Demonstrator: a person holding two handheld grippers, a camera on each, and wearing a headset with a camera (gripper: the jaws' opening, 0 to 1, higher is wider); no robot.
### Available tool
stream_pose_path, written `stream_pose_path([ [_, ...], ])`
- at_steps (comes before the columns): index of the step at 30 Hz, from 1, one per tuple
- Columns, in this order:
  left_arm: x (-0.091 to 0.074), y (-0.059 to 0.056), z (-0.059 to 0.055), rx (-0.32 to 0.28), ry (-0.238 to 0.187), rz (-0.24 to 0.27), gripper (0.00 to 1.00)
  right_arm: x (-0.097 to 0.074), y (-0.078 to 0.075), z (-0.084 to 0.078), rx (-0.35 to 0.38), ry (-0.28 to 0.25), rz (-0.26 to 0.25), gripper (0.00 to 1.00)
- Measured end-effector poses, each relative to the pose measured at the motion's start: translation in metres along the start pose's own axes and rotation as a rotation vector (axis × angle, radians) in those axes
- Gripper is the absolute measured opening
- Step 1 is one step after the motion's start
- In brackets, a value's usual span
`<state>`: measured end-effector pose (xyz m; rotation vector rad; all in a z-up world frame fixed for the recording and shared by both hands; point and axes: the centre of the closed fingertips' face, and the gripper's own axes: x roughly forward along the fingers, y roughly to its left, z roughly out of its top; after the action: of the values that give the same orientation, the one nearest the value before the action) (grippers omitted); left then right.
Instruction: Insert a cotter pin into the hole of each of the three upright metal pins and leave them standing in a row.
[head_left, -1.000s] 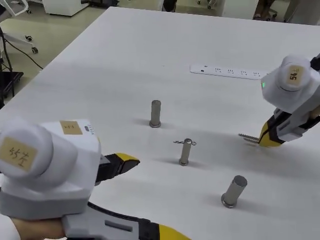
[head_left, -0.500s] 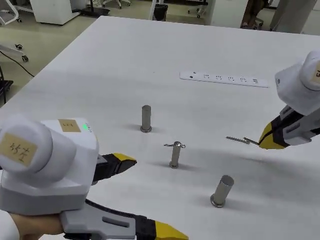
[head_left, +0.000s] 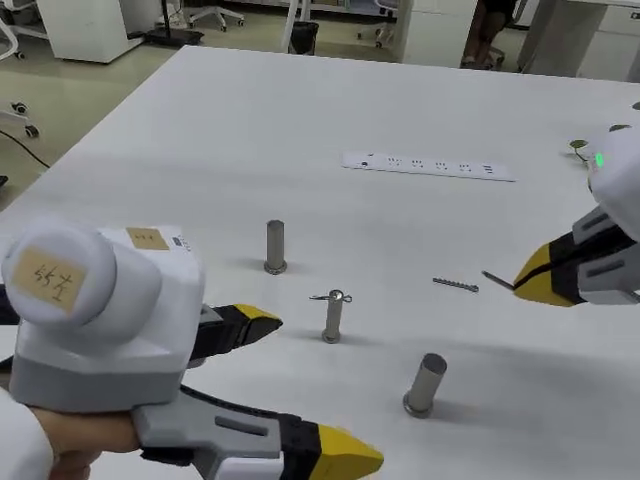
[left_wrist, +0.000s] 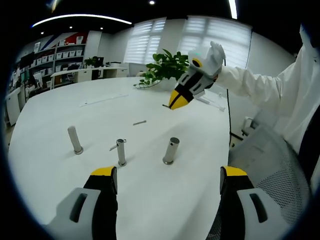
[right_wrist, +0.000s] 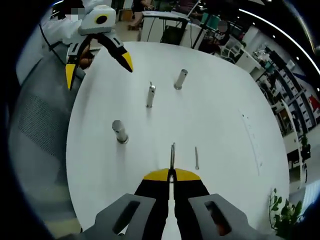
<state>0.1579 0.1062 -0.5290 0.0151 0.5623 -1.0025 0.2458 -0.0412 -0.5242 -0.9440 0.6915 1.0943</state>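
Cotter pin (right_wrist: 172, 152) sat clenched in the tips of our right tongs (right_wrist: 171, 175), above the table (head_left: 300, 130). A second cotter pin (head_left: 455, 285) lay flat on the table near those tips. The far metal pin (head_left: 275, 247), middle metal pin (head_left: 333, 320) and near metal pin (head_left: 424, 385) stood in a slanting row, and the middle one carried a fitted cotter pin (head_left: 330, 297) through its top. Our left tongs (left_wrist: 167, 175) were spread wide, gripping nothing.

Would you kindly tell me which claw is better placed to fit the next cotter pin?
Right. The right claw is shut on a cotter pin, facing the upright pins; the left claw is open and empty and would first need the spare pin lying on the table.
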Motion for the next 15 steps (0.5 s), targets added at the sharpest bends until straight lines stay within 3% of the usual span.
stream_pose_path([
  [9,0.009,-0.003,0.017,-0.024,-0.026,-0.033,0.76,-0.015,0.010,0.013,0.010,-0.073,-0.089,0.00],
  [13,0.014,-0.004,0.028,-0.038,-0.048,-0.052,0.63,-0.019,0.014,0.017,-0.001,-0.090,-0.127,0.00],
  [15,0.017,-0.006,0.034,-0.049,-0.060,-0.069,0.61,-0.020,0.020,0.020,-0.005,-0.104,-0.123,0.00],
])
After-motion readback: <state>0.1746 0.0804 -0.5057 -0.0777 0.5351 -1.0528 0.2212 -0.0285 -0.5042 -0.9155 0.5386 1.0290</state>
